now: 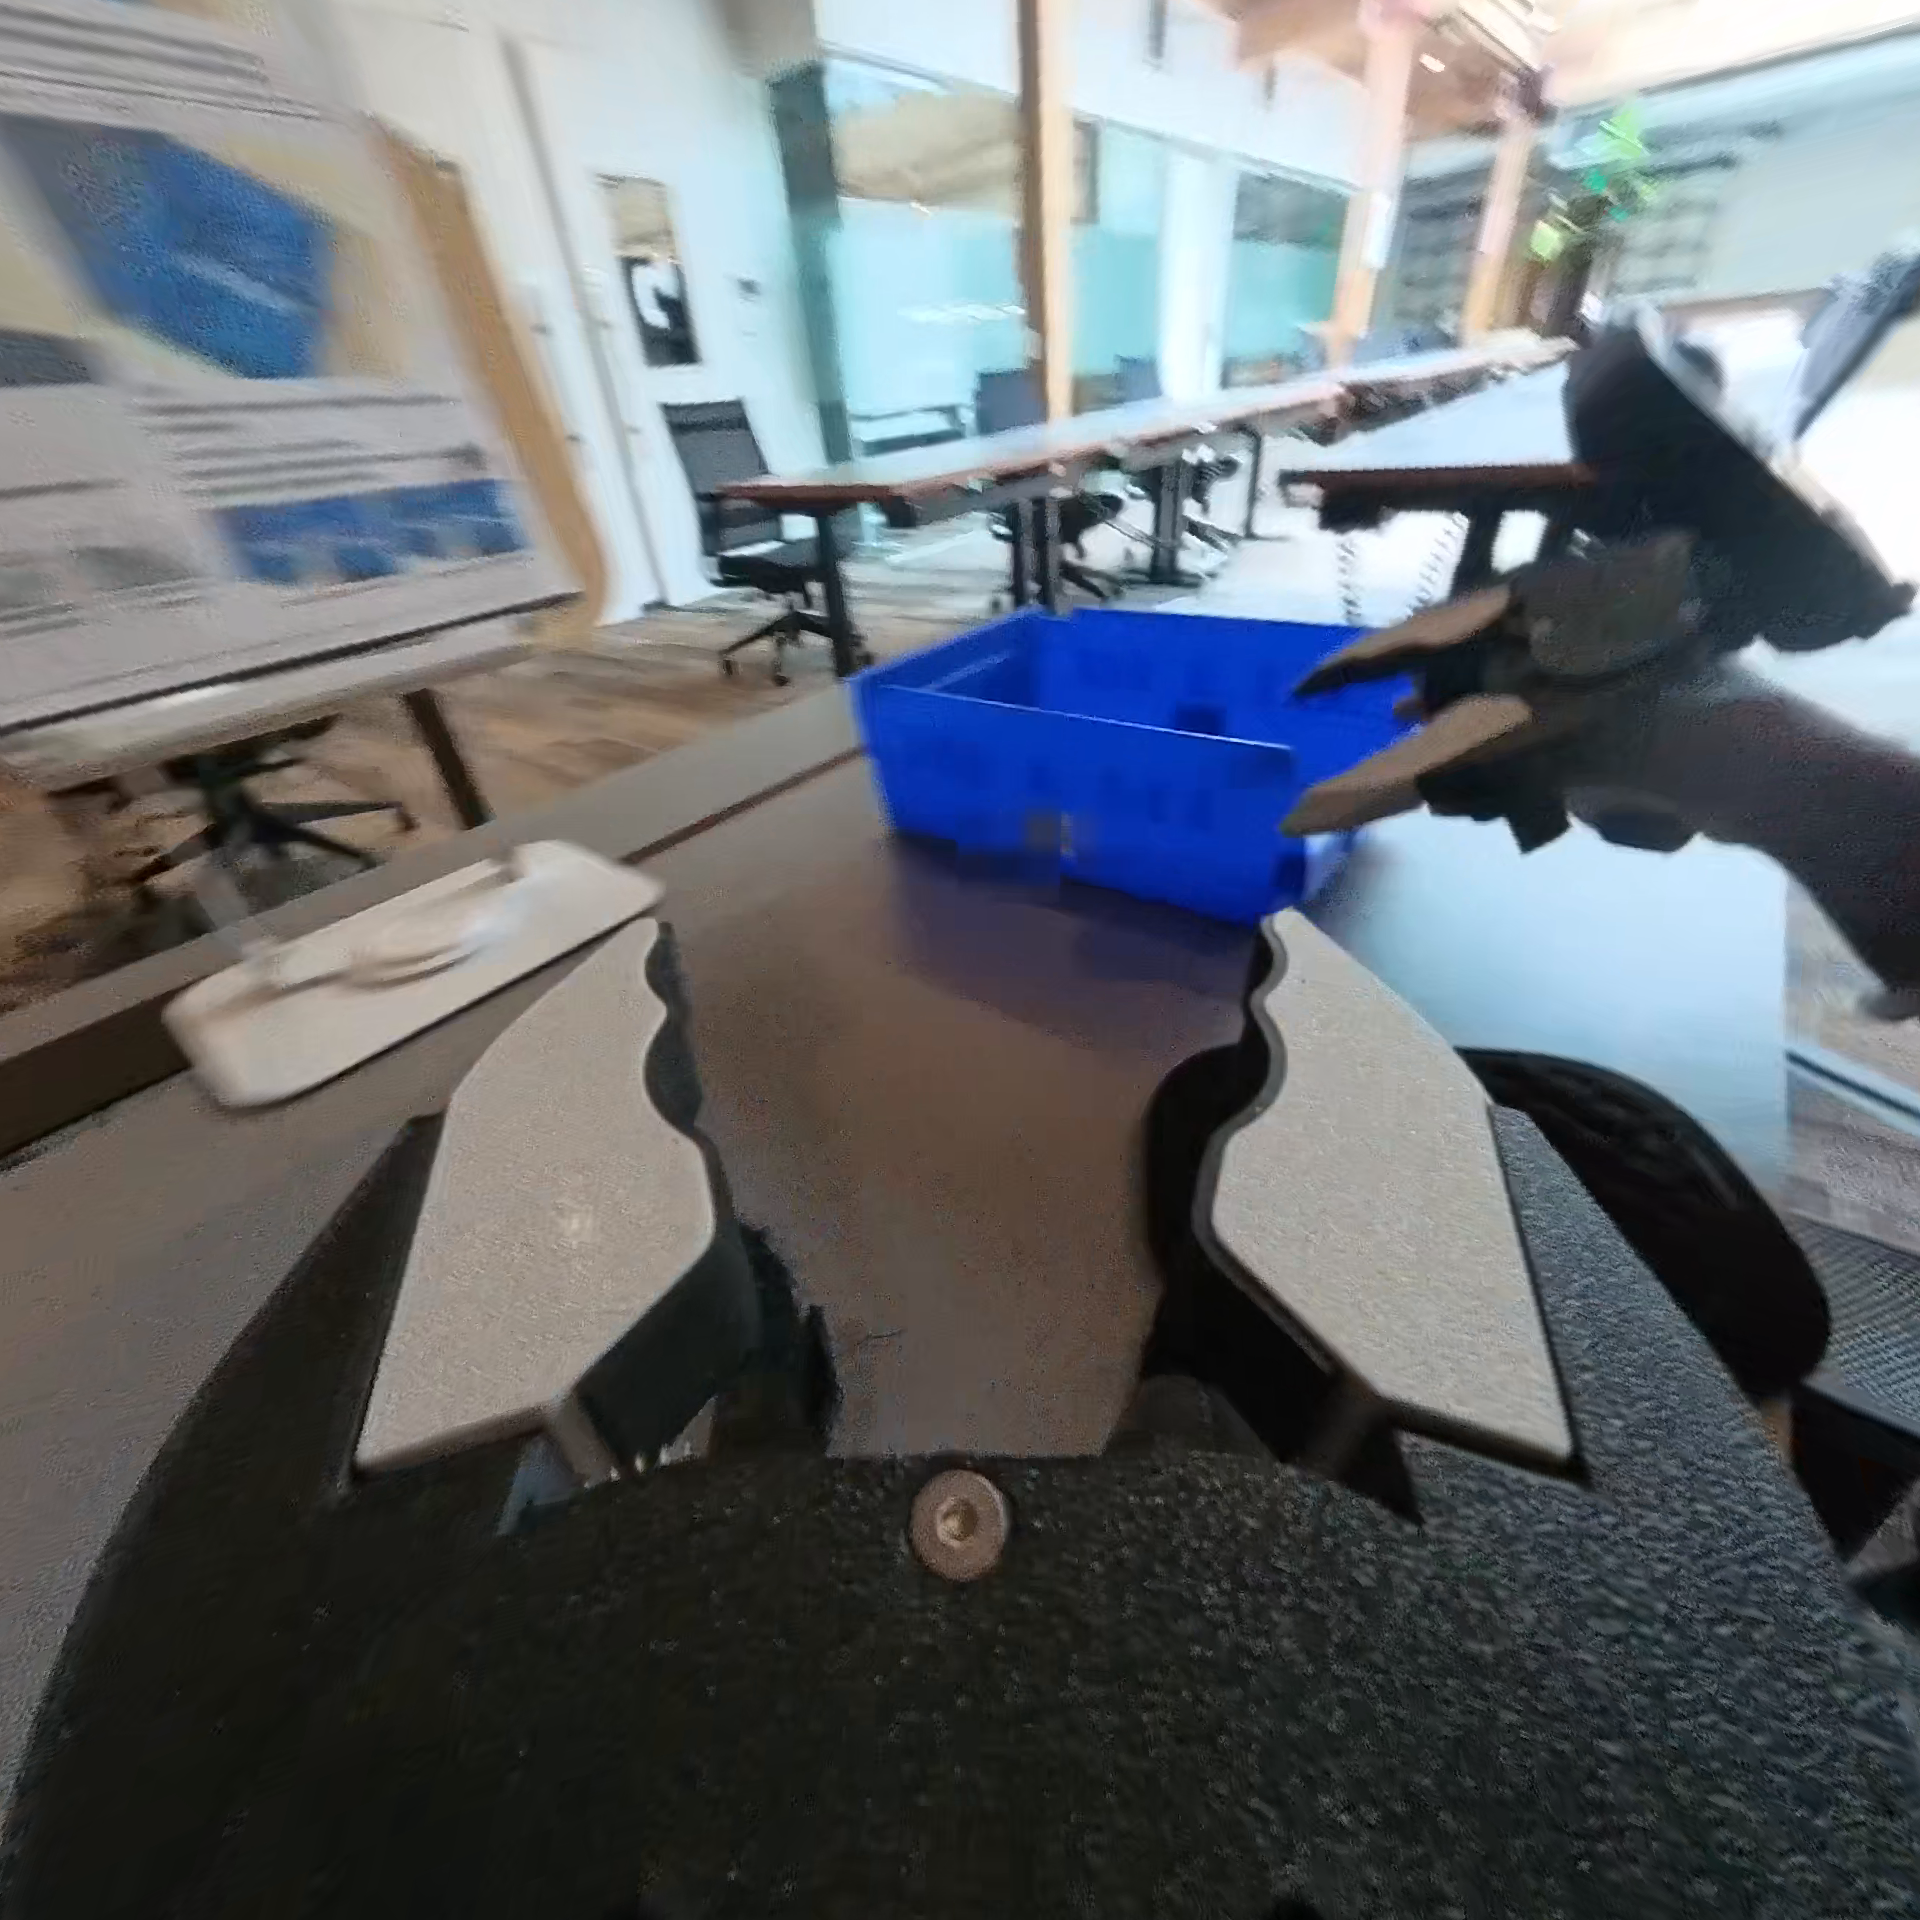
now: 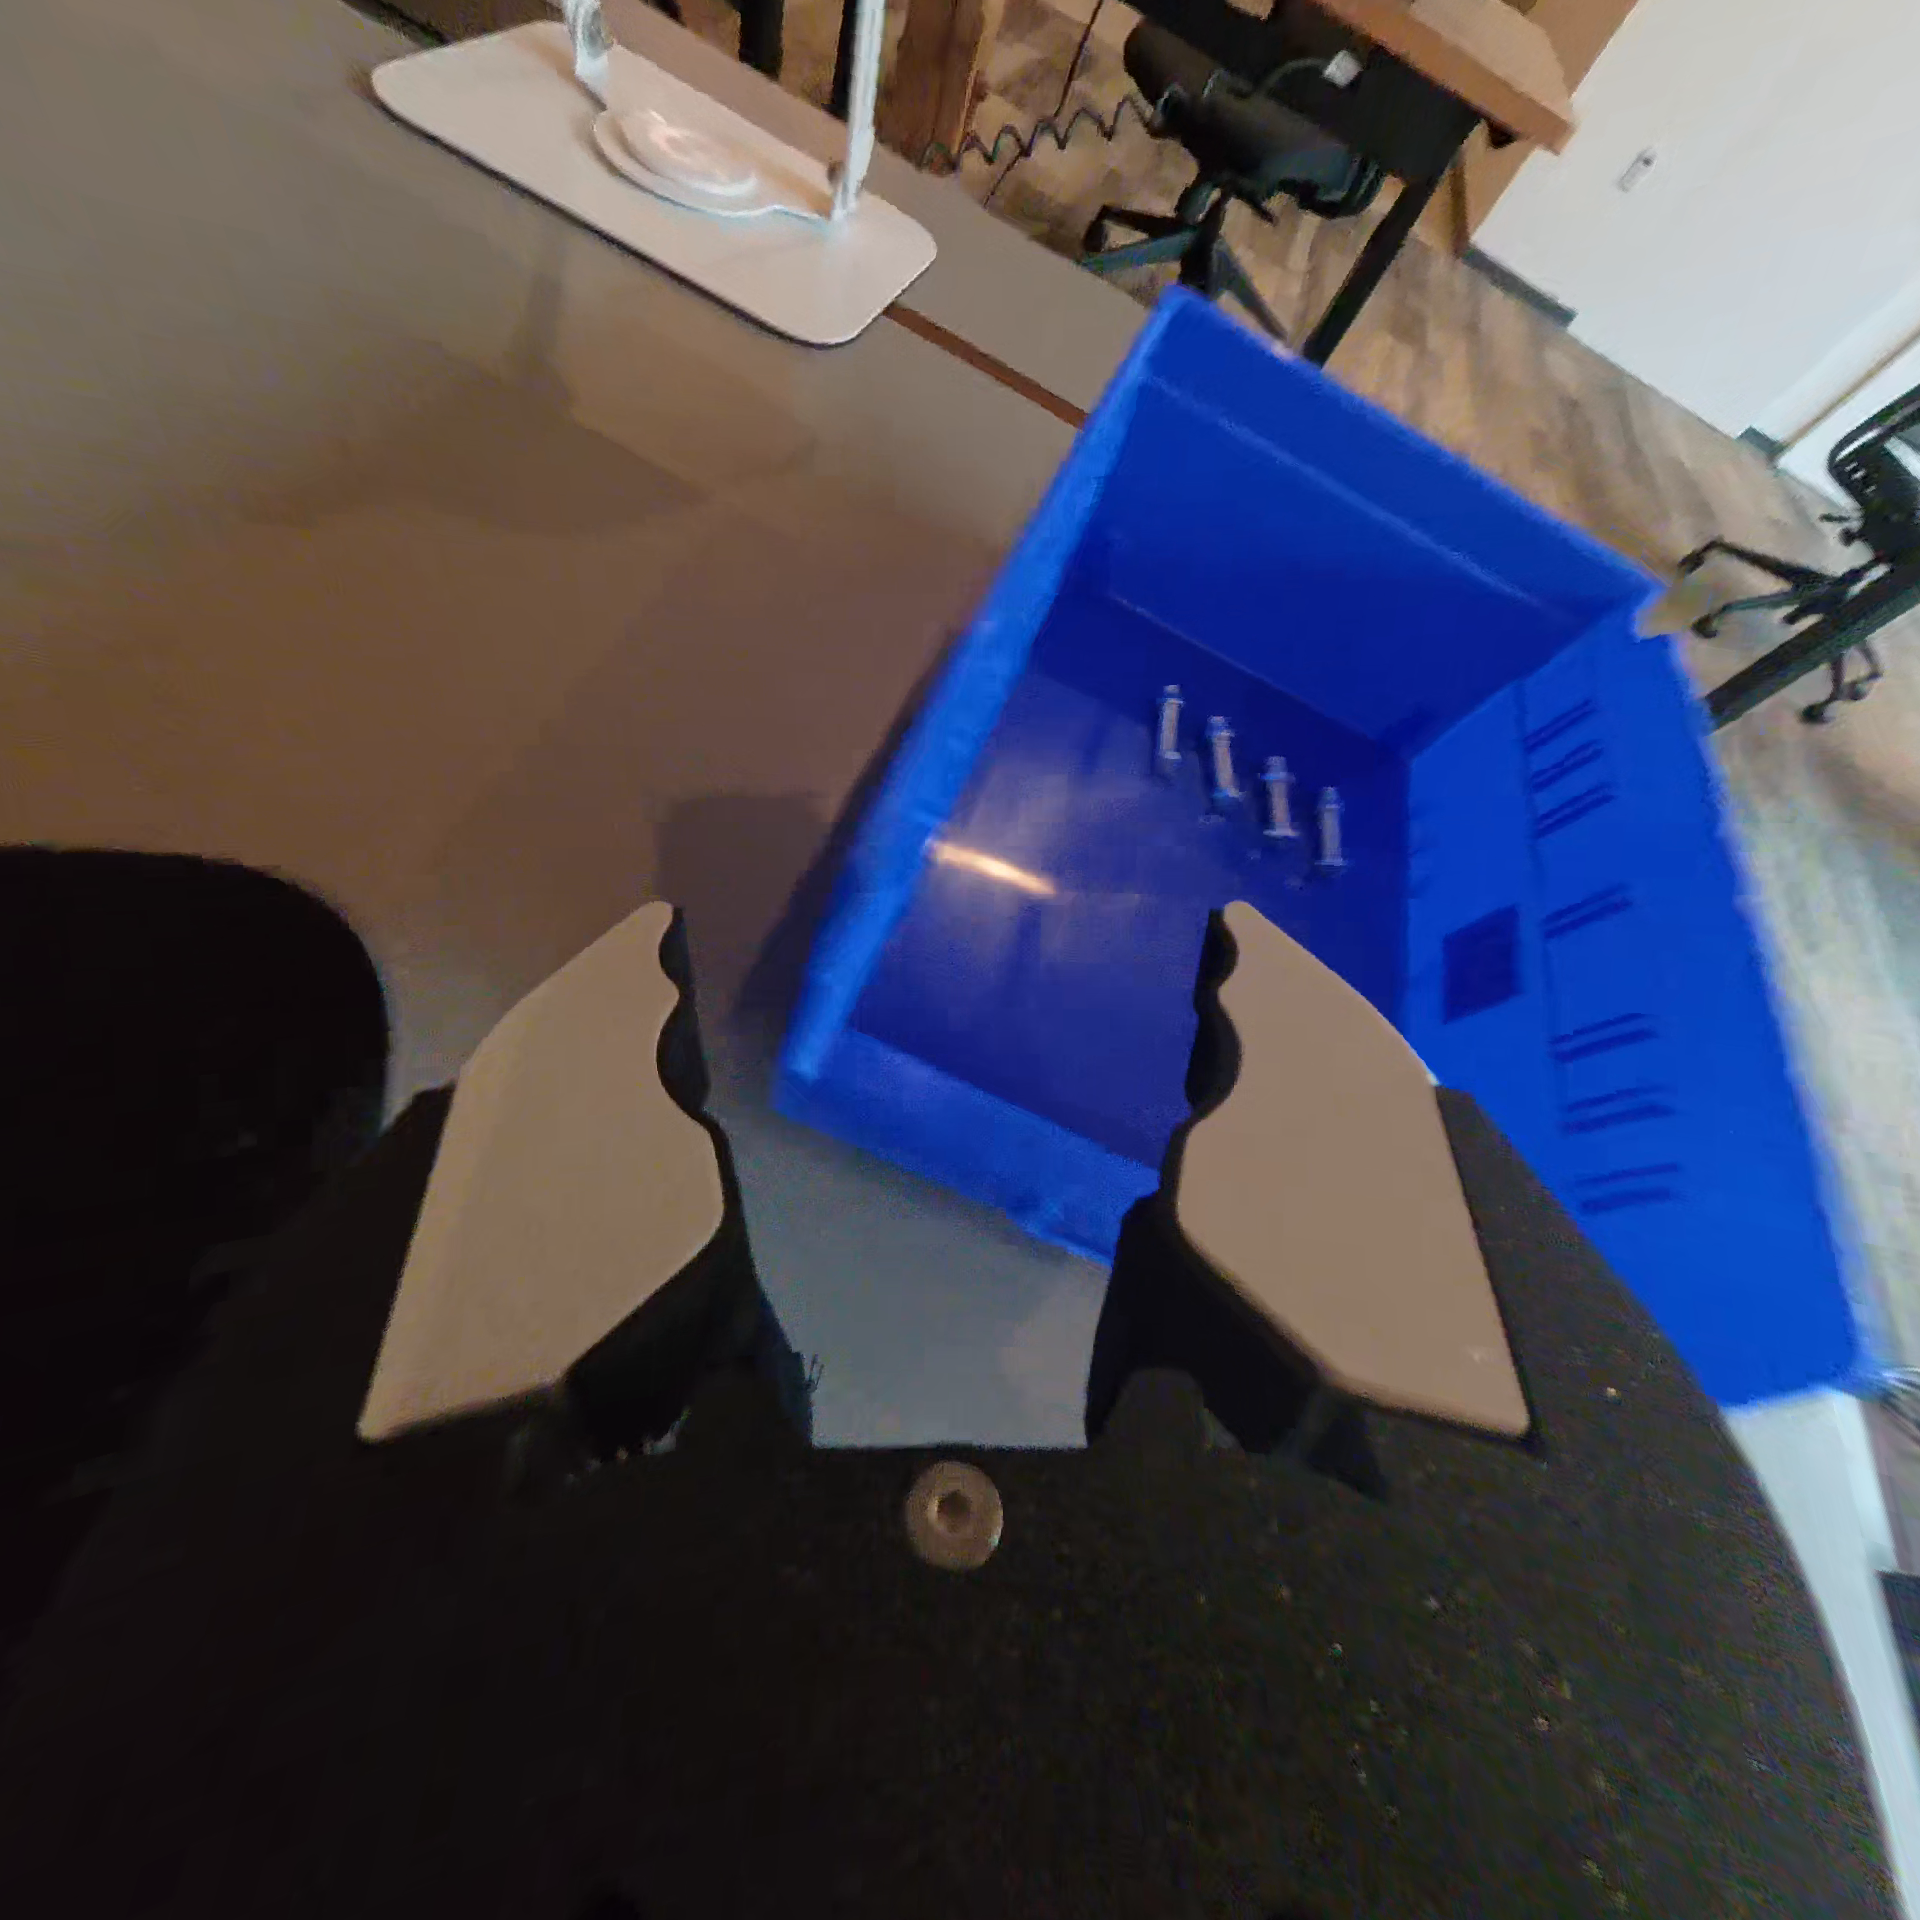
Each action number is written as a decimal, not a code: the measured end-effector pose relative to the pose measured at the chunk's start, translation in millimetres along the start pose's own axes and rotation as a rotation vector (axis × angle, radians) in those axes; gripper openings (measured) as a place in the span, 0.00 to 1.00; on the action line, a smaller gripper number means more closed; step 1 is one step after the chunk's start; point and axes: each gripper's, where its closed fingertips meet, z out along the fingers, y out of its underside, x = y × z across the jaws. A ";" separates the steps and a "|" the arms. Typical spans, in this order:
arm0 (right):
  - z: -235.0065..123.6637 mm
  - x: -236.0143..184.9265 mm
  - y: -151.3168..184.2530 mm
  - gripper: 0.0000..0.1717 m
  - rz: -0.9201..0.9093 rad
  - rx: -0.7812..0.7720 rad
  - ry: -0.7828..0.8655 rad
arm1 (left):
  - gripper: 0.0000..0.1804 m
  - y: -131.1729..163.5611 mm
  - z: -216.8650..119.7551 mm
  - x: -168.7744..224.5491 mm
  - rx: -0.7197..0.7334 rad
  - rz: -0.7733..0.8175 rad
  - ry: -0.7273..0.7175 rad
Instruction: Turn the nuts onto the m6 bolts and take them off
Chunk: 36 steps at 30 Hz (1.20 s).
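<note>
Both claws, left (image 1: pixel 961 935) and right (image 2: pixel 951 925), stand apart and empty. Reaching step: the right claw must descend into the blue bin (image 2: pixel 935 727) for one bolt (image 2: pixel 1224 758).

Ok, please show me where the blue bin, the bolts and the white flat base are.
blue bin (image 2: pixel 1621 935): right wrist view, on its inner right wall.
bolts (image 2: pixel 1224 764): right wrist view, on the shaft of the second bolt in the row of four.
white flat base (image 2: pixel 499 94): right wrist view, on its bare left part.
</note>
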 end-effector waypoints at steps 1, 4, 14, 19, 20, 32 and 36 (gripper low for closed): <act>-12.1 13.5 0.0 0.54 -0.002 0.016 0.017 | 0.56 2.8 28.5 21.4 -0.012 0.022 0.033; -44.1 67.2 4.9 0.53 0.070 0.076 0.123 | 0.56 10.7 106.7 75.4 -0.009 0.003 0.069; -36.6 174.2 73.9 0.52 0.435 0.207 0.295 | 0.44 48.5 223.3 123.1 -0.138 0.012 -0.140; -4.8 165.8 93.8 0.50 0.392 0.055 0.242 | 0.43 76.7 242.8 129.5 -0.339 0.037 -0.087; -2.3 166.5 95.2 0.47 0.379 0.040 0.247 | 0.42 77.7 244.9 130.2 -0.347 0.054 -0.086; 9.0 153.4 87.9 0.02 0.229 0.017 0.199 | 0.16 81.4 253.6 112.7 -0.359 0.239 -0.209; 8.1 140.2 79.7 0.02 0.206 0.070 0.209 | 0.14 71.8 245.4 102.2 -0.291 0.230 -0.226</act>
